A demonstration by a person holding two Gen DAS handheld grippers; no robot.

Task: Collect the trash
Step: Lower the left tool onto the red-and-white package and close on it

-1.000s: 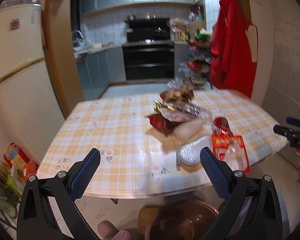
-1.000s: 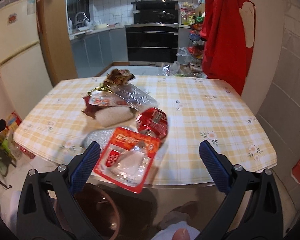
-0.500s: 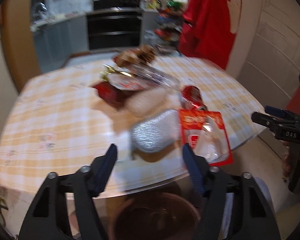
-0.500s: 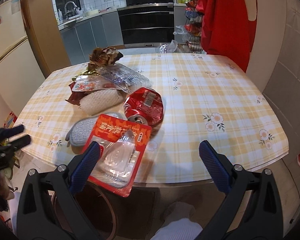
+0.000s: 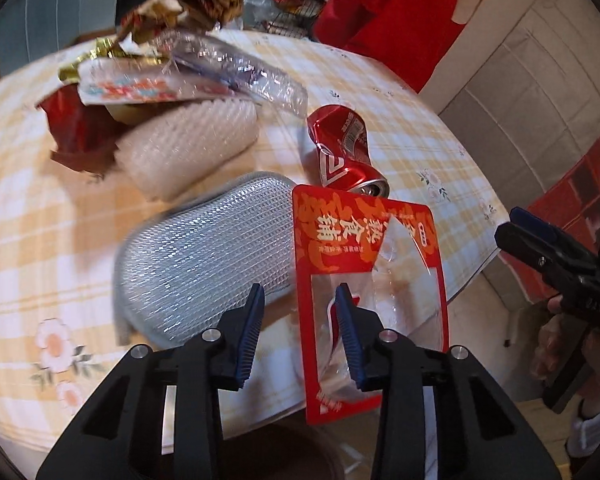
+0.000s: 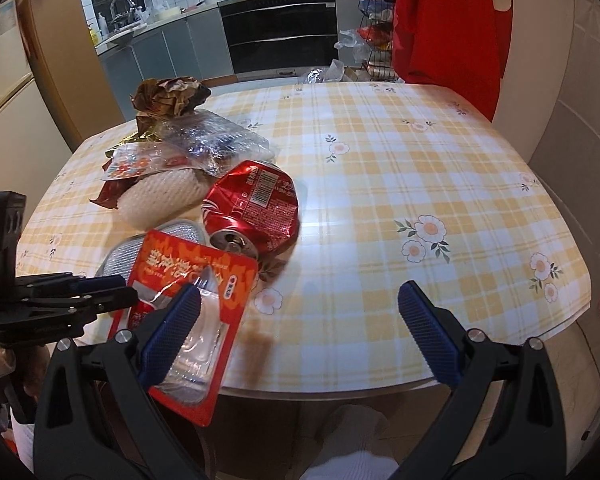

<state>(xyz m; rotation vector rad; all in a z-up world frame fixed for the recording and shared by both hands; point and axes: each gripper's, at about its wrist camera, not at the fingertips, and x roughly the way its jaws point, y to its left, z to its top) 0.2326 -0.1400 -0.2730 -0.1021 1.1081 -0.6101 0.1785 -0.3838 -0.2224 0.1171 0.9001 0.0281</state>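
A red snack packet [image 5: 364,248] [image 6: 196,280] hangs over the near edge of the checked table [image 6: 420,200]. My left gripper [image 5: 300,312] [image 6: 124,290] points down at it. Its jaws are closing, with the packet's left edge between them and the pads not pressing. Behind the packet lie a crushed red can [image 5: 340,144] [image 6: 256,204], a silver mesh pad [image 5: 204,252], a white foam net [image 5: 188,152] and clear wrappers [image 5: 236,68]. My right gripper [image 6: 300,320] [image 5: 506,226] is open, with its left finger over the packet's right side.
Crumpled brown paper [image 6: 168,94] tops the far end of the trash pile. A brown bin [image 5: 276,452] sits under the table's near edge. A red garment [image 6: 440,20] hangs by the right wall, and kitchen cabinets stand beyond.
My left gripper swung down and in toward the packet while its jaws narrowed from wide open. The right gripper dropped and came closer to the table's near edge, still wide open.
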